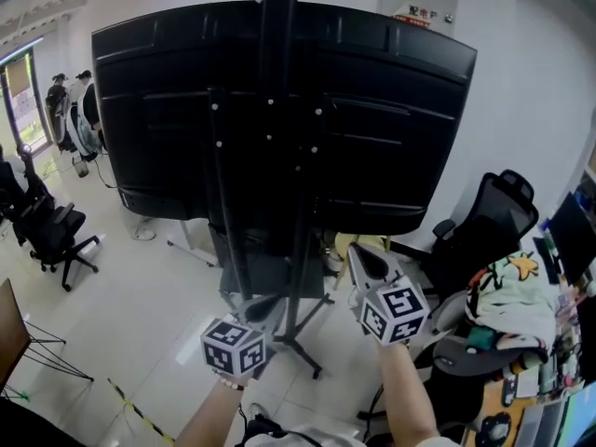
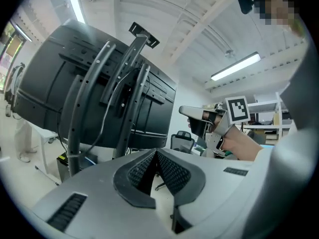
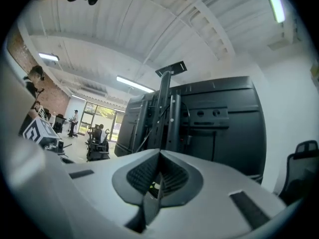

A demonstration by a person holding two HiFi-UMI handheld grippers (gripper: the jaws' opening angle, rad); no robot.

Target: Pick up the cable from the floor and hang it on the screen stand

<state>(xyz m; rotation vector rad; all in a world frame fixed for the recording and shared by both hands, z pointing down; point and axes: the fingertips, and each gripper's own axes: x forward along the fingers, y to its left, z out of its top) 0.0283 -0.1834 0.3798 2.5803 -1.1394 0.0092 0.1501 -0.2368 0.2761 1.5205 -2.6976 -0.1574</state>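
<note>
Screen stand [image 1: 277, 26] is at my 12 o'clock, upright with its long axis vertical, carrying the black screen [image 1: 391, 128] back-side toward me. A thin cable [image 2: 98, 133] trails down along its posts. The wall label [image 1: 414, 12] at 1 o'clock has red print I cannot read. My left tool [image 2: 156, 154] and right tool [image 3: 159, 157] are each pressed together, pinching nothing and clear of the stand.
</note>
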